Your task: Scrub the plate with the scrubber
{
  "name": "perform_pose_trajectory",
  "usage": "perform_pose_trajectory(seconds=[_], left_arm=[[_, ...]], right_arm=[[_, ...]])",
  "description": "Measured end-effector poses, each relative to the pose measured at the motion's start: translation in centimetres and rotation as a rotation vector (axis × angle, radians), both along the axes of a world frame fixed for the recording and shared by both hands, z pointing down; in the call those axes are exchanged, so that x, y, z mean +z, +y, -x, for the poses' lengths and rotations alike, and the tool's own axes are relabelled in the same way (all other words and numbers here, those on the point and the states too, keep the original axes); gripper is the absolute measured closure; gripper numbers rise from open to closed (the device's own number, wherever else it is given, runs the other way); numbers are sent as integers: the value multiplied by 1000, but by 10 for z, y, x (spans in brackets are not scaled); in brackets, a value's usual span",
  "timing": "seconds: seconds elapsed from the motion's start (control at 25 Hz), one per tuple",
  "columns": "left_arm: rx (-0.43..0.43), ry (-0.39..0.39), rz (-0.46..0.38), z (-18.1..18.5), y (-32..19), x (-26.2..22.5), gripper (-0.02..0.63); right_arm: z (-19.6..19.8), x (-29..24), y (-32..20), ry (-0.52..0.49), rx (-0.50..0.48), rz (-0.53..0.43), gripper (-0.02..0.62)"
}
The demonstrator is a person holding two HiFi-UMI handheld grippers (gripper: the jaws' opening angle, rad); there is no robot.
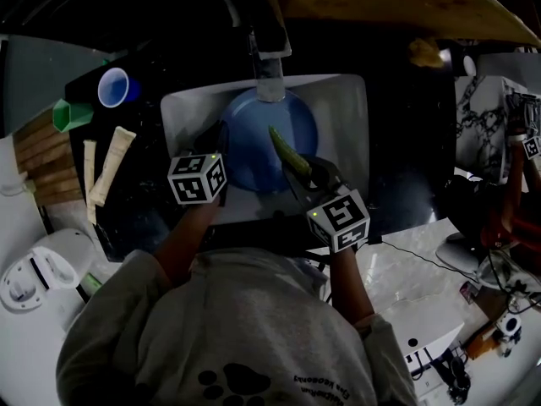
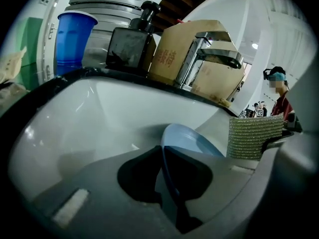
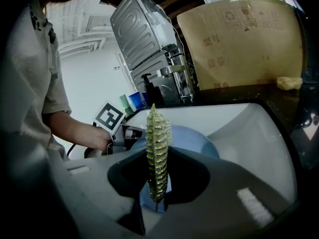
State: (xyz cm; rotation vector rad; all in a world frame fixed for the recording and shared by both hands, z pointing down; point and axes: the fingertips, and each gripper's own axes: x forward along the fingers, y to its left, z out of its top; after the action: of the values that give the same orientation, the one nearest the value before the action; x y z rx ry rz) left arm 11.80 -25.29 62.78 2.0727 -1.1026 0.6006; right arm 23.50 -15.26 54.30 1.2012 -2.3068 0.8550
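Now, plate (image 1: pixel 254 142): blue, lying in the white sink (image 1: pixel 347 117) under the faucet (image 1: pixel 270 83), tipped up slightly on its near-left rim.
Scrubber (image 1: pixel 289 152): yellow-green pad, held edge-on over the plate's right half; contact with the plate's face cannot be confirmed.
Left gripper (image 2: pixel 162 156): jaws nearly together, clamped on the plate's near-left rim, whose thin edge runs between the pads.
Right gripper (image 3: pixel 158 156): jaws pressed on the scrubber's lower end, its length standing up past the fingertips.
Step in hand: judged as the start of scrubbing, with the plate steadied and the pad brought to it.
Next move: likely calls for pressing the pad's broad face onto the plate and stroking across it, while the left grip keeps the rim from sliding.
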Motion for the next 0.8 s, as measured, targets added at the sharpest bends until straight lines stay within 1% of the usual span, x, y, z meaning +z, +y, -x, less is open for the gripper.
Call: perform_pose_trajectory(seconds=[0.12,0.36,0.48,0.64,0.72,0.8], left_arm=[[-8,-25,5,3,1,4,580],[-12,-39,11,4,1,4,578],[-14,-39,22,4,3,4,549],[-30,-47,31,9,4,1,537],[-34,-56,24,11,4,-2,509],[-39,-63,4,13,2,-9,502]], right_arm=[[0,-2,3,3,-2,1,523],[1,-8,3,0,12,-12,523],[3,-11,3,4,15,-17,523],[3,-15,5,12,40,-23,523],[4,-20,7,15,42,-32,523],[2,-24,8,21,52,-39,523]])
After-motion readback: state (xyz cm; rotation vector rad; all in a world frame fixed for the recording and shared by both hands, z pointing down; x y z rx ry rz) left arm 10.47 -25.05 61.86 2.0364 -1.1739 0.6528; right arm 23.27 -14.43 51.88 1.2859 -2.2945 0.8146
